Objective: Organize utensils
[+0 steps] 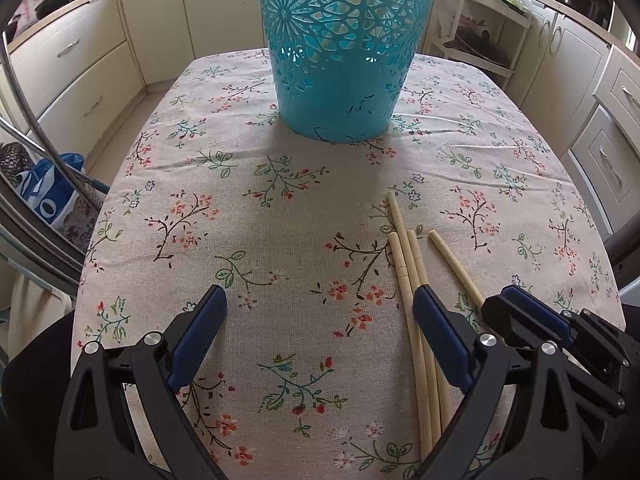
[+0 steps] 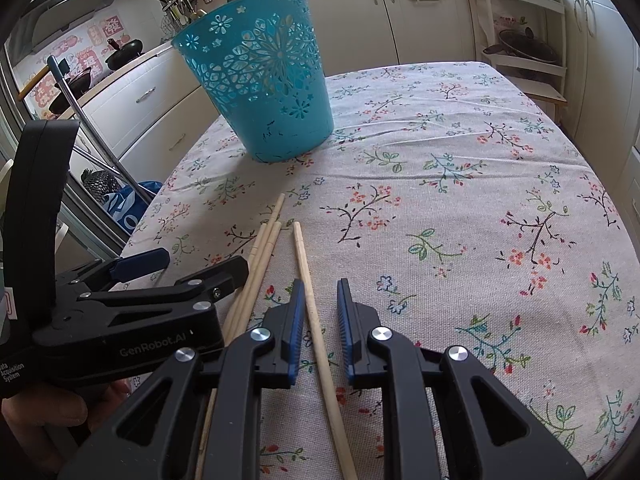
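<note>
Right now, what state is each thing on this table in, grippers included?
Left gripper: open, nothing between its jaws.
Right gripper: open, straddling the single chopstick.
Three bunched chopsticks: lying flat beside it.
Blue basket: upright.
Tablecloth: spread, slightly wrinkled.

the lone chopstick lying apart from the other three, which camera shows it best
The right wrist view. There the lone chopstick runs nearly whole up the frame between the open fingers of the right gripper, untouched. In the left wrist view only its far end shows, before it passes behind the right gripper.
</note>
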A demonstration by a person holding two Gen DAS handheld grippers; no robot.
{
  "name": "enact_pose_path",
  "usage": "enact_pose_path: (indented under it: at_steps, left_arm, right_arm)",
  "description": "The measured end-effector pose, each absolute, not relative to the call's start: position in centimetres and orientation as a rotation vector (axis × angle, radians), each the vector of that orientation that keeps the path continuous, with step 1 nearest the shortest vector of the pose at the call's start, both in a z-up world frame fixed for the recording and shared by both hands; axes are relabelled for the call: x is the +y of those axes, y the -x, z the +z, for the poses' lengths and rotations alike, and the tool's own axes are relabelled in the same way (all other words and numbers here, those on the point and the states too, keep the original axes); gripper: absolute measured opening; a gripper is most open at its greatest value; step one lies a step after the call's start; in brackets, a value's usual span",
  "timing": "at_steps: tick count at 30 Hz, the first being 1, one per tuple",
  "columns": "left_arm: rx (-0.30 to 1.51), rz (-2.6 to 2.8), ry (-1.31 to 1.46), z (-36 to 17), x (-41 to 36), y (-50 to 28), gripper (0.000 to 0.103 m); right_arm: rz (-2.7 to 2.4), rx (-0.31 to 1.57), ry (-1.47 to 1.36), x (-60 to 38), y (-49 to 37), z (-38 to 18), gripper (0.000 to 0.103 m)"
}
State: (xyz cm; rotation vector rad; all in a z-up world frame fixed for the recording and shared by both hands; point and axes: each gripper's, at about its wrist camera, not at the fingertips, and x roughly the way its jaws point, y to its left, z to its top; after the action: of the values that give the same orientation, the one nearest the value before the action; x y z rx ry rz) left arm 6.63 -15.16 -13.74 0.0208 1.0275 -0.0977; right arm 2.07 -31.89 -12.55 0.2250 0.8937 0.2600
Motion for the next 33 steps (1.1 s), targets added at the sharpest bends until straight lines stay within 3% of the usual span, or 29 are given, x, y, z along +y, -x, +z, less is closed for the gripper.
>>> enact_pose_path:
  at_steps: [16,25,27,33]
  left_arm:
    - [1.023,-0.112,-0.104,-13.9,-15.1,-6.8,0.086]
    - [1.017,-0.148,-0.121,-13.7,-15.3,-7.1,0.07]
    - [1.01,-0.168,-0.129,-13.6,-15.8,-6.9,0.063]
    - [0.989,-0.24,-0.147,-13.4,-17.0,-6.9,0.044]
  right_arm:
    - [0.252,0.901,-0.173,-31.1,-2.7,-12.4,0.018]
    - [0.238,0.916,-0.064,-29.8,-4.6,-12.2,0.015]
    - [0.216,0.921,-0.078,-30.3,-4.6,-12.3,0.007]
    - [0.192,0.94,-0.216,-32.7,-4.6,-12.5,0.007]
